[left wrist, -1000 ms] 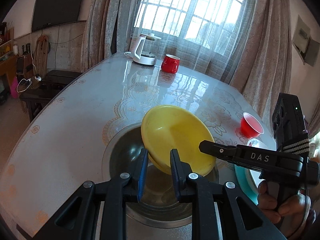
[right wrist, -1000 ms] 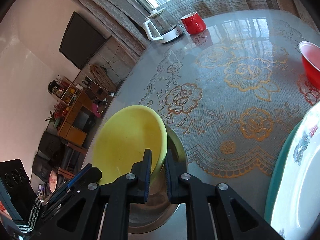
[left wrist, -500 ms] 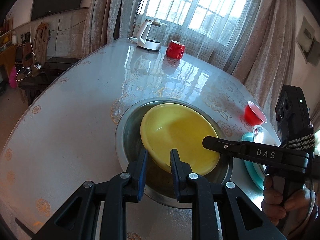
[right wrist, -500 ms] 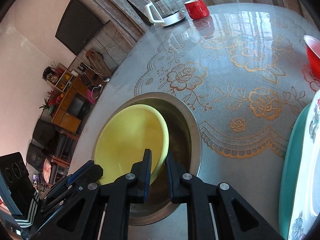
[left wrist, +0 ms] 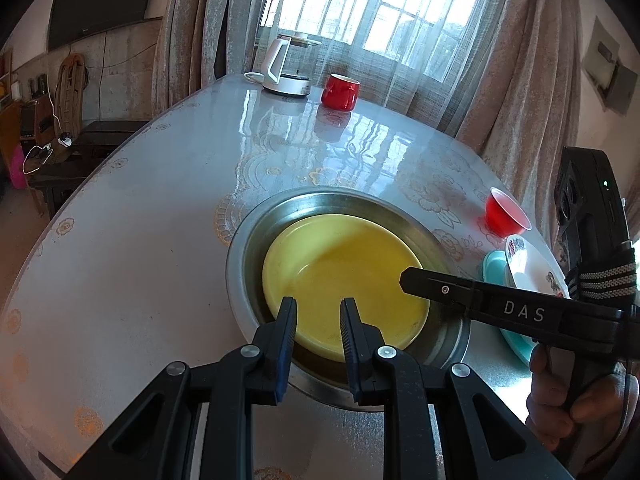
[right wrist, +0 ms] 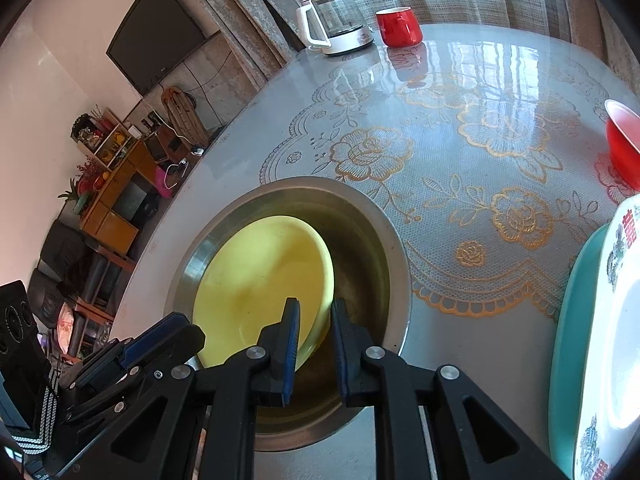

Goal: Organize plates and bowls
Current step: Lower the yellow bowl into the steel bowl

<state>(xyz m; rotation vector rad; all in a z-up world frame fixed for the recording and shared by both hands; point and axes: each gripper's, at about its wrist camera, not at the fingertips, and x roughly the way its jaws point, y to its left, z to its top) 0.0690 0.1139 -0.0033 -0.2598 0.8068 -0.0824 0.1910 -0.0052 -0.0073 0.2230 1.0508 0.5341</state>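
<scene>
Both grippers hold the yellow bowl (left wrist: pixel 344 284) by its near rim: the left gripper (left wrist: pixel 318 322) fingers clamp the near-left edge, the right gripper (right wrist: pixel 314 326) fingers the right edge. The bowl lies ahead of both, nested in the steel basin (left wrist: pixel 256 236) on the tabletop (left wrist: pixel 120 260), tilted slightly leftward.
</scene>
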